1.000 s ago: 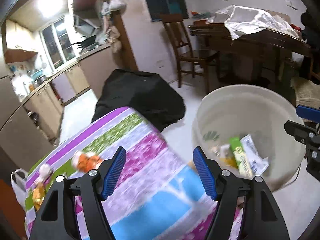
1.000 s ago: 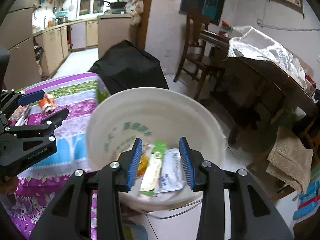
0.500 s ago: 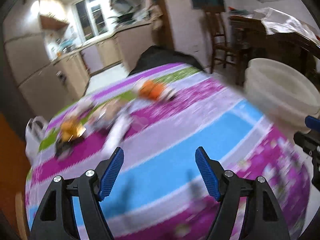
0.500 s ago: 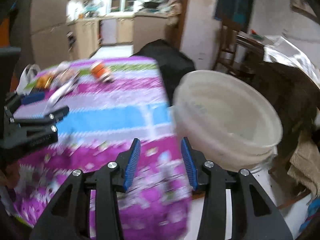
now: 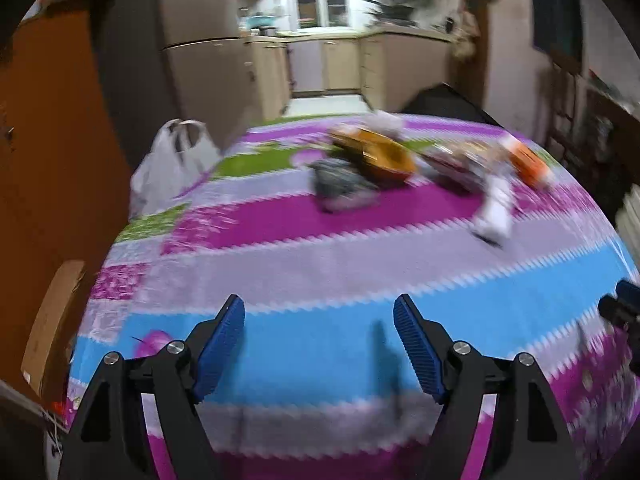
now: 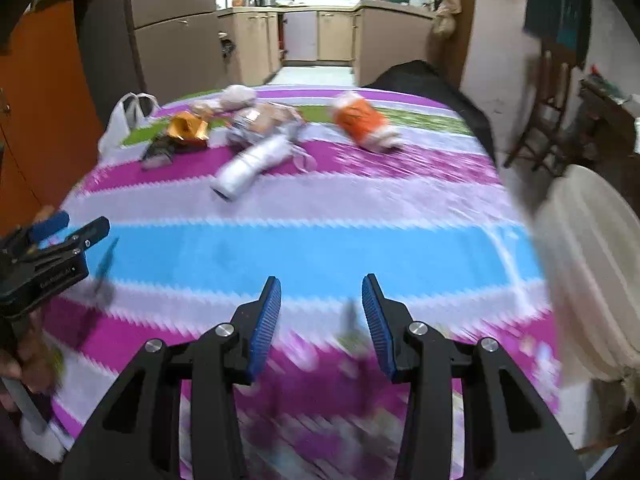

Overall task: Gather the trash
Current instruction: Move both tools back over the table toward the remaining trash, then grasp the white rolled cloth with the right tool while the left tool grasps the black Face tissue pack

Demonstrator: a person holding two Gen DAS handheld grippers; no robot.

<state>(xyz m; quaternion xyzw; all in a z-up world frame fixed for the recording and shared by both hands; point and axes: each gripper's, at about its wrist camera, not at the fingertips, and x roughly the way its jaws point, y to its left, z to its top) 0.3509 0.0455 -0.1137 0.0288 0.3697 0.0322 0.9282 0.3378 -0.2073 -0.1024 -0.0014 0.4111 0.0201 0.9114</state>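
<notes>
Right view only: white bucket (image 6: pixel 592 264) off table's (image 6: pixel 304 248) right edge.
Trash (image 6: pixel 362 122): blurred, along far edge.
Writing: none legible.
Left gripper (image 5: pixel 319 340): opening, empty.
Right gripper (image 6: pixel 321 312): parted, empty.

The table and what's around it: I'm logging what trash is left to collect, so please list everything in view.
Tablecloth: one, striped purple, blue, lilac and green, covers the table.
Orange packet: one, orange and white, far right of the table.
White roll: one, white, lying mid-table at the far side.
Wrapper pile: blurred, brownish and white, behind the roll.
Yellow wrapper: one, orange-yellow, far left.
Dark scrap: one, grey-black, in front of the yellow wrapper.
Plastic bag: one, white, at the table's far left edge.
Bucket: one, cream, right of the table.
Black bag: one, behind the table.
Left gripper: fingers opening, nothing between them.
Right gripper: fingers apart, nothing between them.
</notes>
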